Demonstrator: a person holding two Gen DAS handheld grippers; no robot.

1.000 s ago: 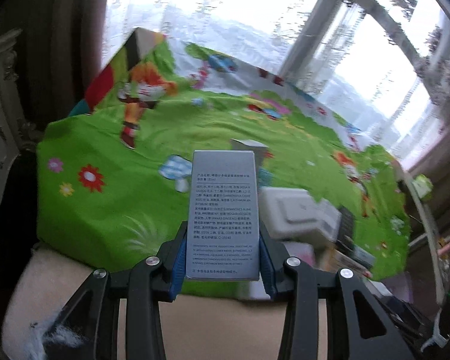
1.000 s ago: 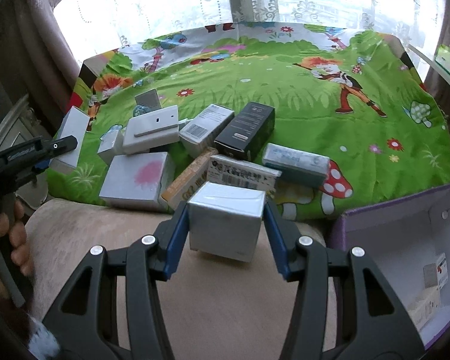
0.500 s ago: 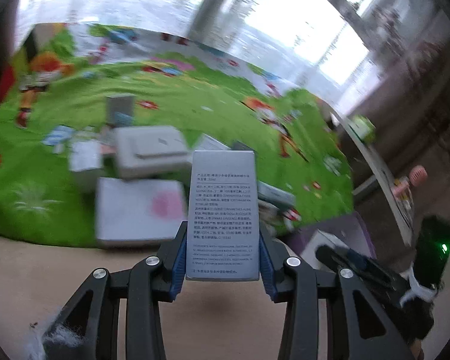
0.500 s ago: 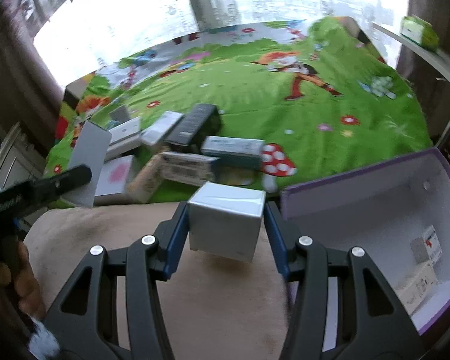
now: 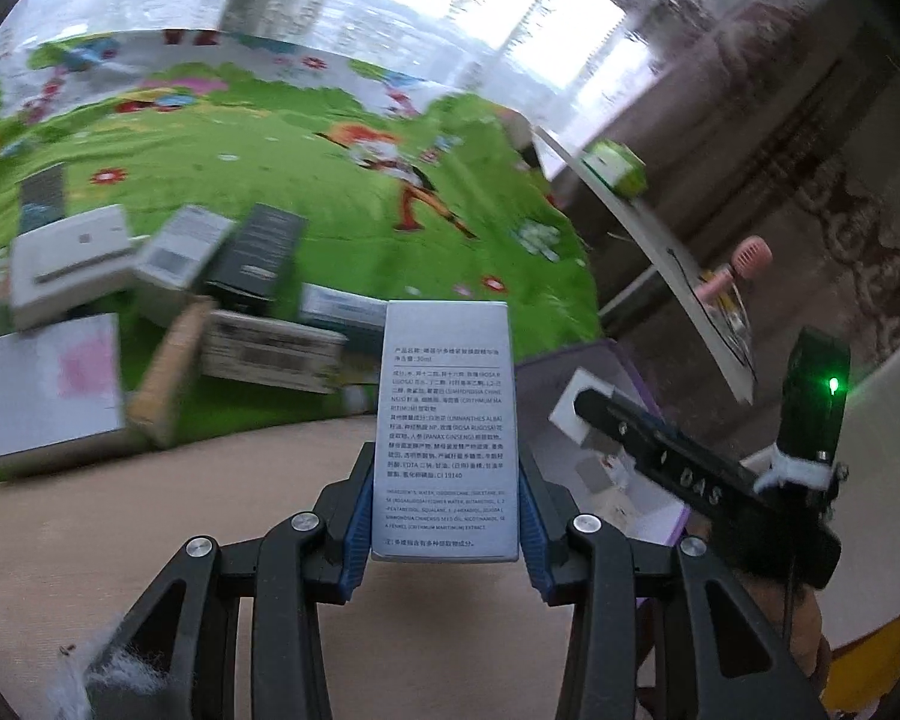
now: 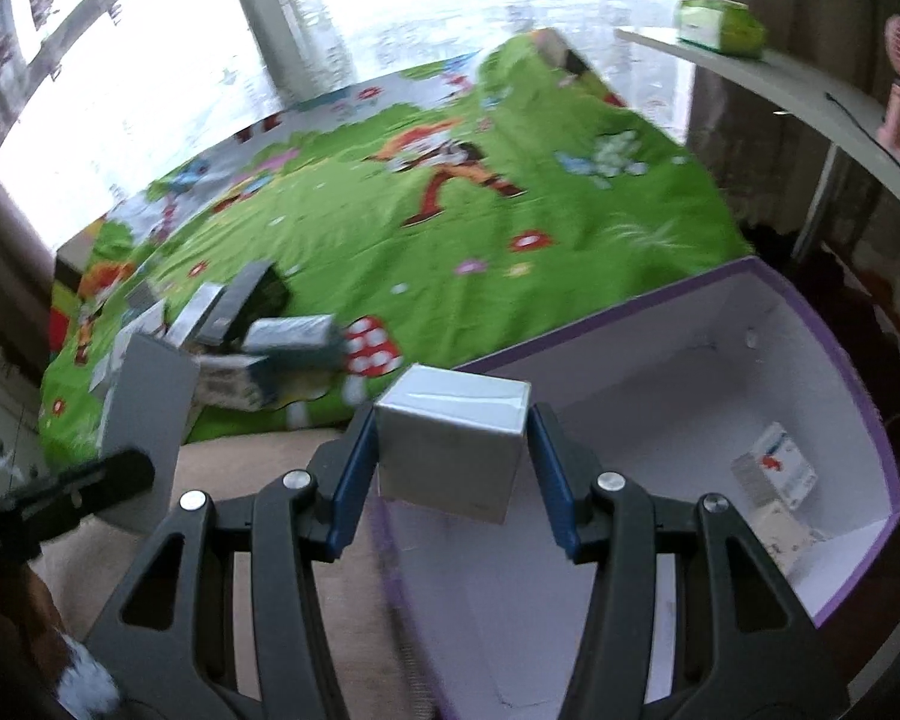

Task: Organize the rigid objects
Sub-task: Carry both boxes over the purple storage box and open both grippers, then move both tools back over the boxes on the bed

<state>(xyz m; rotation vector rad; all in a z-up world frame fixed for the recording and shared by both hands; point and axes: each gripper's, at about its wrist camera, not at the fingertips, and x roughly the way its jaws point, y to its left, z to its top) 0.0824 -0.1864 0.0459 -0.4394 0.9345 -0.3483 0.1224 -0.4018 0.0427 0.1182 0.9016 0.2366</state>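
Carrying step. Left gripper (image 5: pixel 447 531) clamped on tall box (image 5: pixel 447 432), right gripper (image 6: pixel 453 471) clamped on cube box (image 6: pixel 450 441) above bin (image 6: pixel 834 336) near edge. Next, likely: lowering inside, releasing clear of cartons.

Purple-rimmed storage box (image 6: pixel 834 360): open top, interior largely free; two small cartons (image 6: pixel 774 474) occupy its far right corner. Beige surface (image 5: pixel 150 540) in front of the bed is unobstructed. On the green bedspread (image 6: pixel 450 228), a cluster of boxes (image 5: pixel 168 300) crowds the near left edge; the remainder lies clear. A white shelf (image 6: pixel 780 84) overhangs at right.
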